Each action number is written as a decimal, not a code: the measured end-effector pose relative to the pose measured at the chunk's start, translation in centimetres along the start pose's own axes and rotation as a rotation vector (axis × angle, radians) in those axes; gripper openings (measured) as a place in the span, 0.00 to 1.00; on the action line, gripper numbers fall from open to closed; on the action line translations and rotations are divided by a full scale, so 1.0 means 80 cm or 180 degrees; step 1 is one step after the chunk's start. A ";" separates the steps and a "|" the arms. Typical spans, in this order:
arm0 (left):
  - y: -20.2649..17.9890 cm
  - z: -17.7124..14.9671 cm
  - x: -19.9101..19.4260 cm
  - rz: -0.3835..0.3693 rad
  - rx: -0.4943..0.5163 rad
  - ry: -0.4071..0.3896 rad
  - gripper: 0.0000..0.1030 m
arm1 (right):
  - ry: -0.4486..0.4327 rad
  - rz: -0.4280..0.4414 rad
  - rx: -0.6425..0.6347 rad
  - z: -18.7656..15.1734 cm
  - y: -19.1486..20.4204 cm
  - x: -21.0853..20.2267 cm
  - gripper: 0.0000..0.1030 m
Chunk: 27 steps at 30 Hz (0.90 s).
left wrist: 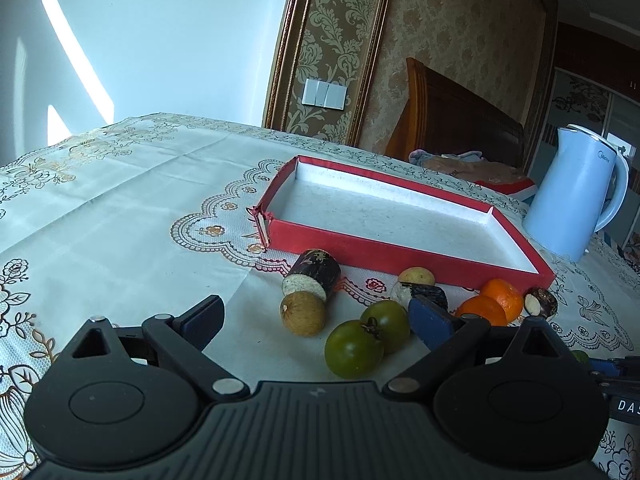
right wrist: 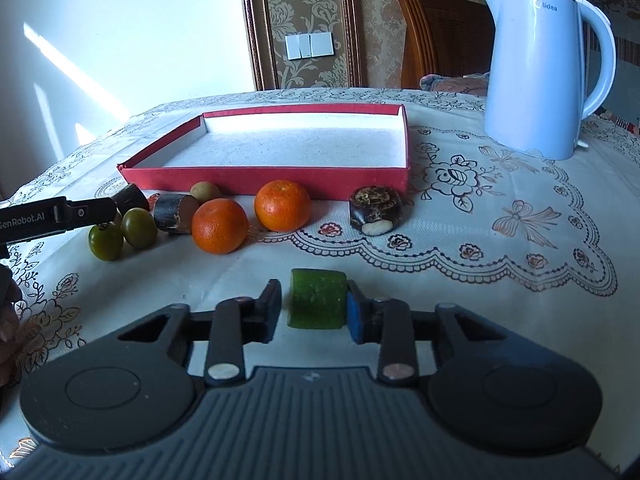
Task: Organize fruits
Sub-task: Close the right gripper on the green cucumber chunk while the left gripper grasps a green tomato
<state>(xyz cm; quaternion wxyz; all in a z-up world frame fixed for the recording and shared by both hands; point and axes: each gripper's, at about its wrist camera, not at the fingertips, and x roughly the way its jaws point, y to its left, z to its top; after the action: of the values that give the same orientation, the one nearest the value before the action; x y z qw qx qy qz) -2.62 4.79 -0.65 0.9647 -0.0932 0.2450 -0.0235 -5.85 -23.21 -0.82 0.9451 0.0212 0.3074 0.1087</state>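
Note:
A shallow red tray (left wrist: pixel 400 258) with a white floor lies on the table, also in the right wrist view (right wrist: pixel 264 179). In front of it lie two green tomatoes (left wrist: pixel 354 349) (right wrist: pixel 105 241), two oranges (left wrist: pixel 502 296) (right wrist: pixel 219 226), a longan (left wrist: pixel 303 314), and dark sugarcane pieces (left wrist: pixel 314 272) (right wrist: pixel 375 210). My left gripper (left wrist: pixel 320 322) is open wide, low over the tomatoes and longan. My right gripper (right wrist: pixel 314 312) is partly open around a green cane piece (right wrist: pixel 317 304); its right pad touches it, the left pad stands just off.
A light blue kettle (right wrist: pixel 536 68) stands at the table's right, also in the left wrist view (left wrist: pixel 576 196). A wooden chair (right wrist: pixel 440 36) stands behind the table. The left gripper's body (right wrist: pixel 60 216) reaches in from the left over the tomatoes.

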 end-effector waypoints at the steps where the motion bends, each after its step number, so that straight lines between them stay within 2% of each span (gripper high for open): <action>1: 0.000 0.000 0.001 0.0007 -0.0004 0.0009 0.96 | -0.0010 0.0020 0.0023 0.000 -0.002 0.001 0.29; 6: -0.005 -0.001 0.001 -0.0004 0.0105 0.0029 0.95 | -0.0024 0.0071 0.0062 -0.002 -0.005 0.000 0.28; 12: -0.011 -0.006 -0.011 -0.0216 0.0330 0.0021 0.94 | -0.0023 0.0111 0.0109 -0.001 -0.007 0.000 0.28; 15: -0.010 -0.009 -0.013 -0.0311 0.0351 0.0082 0.71 | -0.0018 0.0125 0.0125 -0.001 -0.008 0.000 0.28; 18: -0.012 -0.010 -0.010 -0.0350 0.0385 0.0172 0.59 | -0.0023 0.0130 0.0132 -0.001 -0.008 0.000 0.28; 24: -0.025 -0.014 -0.011 -0.0366 0.0549 0.0197 0.59 | -0.0023 0.0133 0.0135 -0.002 -0.009 0.000 0.28; 26: -0.030 -0.014 -0.008 -0.0359 0.0597 0.0234 0.57 | -0.0024 0.0134 0.0136 -0.002 -0.009 0.000 0.28; 27: -0.031 -0.014 -0.007 -0.0359 0.0595 0.0260 0.52 | -0.0023 0.0132 0.0135 -0.002 -0.009 0.000 0.28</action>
<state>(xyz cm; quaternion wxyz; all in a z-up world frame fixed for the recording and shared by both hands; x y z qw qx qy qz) -3.63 2.24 -0.89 0.9556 -0.0154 0.2752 -0.1042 -5.81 -23.89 -0.98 0.9431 0.0480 0.3056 0.1218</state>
